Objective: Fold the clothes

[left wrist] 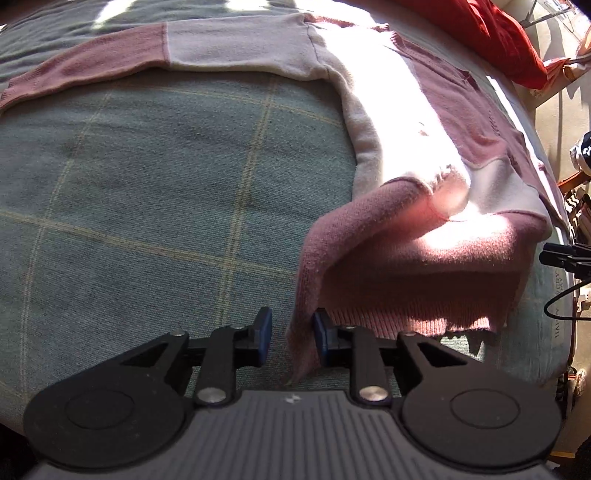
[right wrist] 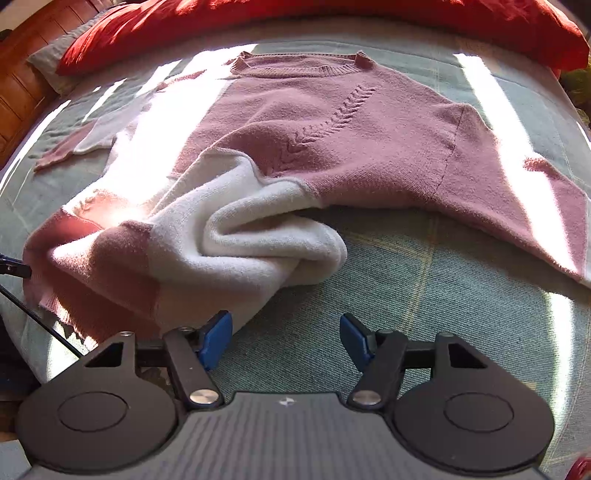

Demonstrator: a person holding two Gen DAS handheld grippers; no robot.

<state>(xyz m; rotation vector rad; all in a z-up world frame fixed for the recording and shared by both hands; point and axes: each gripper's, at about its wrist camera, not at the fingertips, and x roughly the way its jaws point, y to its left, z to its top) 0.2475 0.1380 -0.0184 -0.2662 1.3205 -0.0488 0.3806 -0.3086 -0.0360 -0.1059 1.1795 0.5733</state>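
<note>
left gripper (left wrist: 291,341) has its blue-padded fingers (left wrist: 264,334) a little apart, with a hanging corner of the sweater's (left wrist: 406,258) pink hem between them; the cloth lies against the right pad, and whether the pads actually pinch it i cannot tell. ahead and to the right of this gripper the pink and cream knitted sweater is bunched and lifted at the hem, its body running away toward the far right. one sleeve (left wrist: 110,59), pink at the cuff and cream nearer the shoulder, stretches flat across the far left. beneath it all lies a green plaid bedspread (left wrist: 147,184).

right gripper (right wrist: 286,338) stands wide apart with nothing between the fingers, only green bedspread (right wrist: 406,295) below. the sweater (right wrist: 332,140) lies ahead of it, neckline at the far end, a leaf-like cable pattern down the chest. a rumpled cream fold (right wrist: 251,243) sits just ahead and left, its edge touching or just beside the left finger (right wrist: 216,338). a red pillow (right wrist: 332,14) lies beyond the neckline.
</note>
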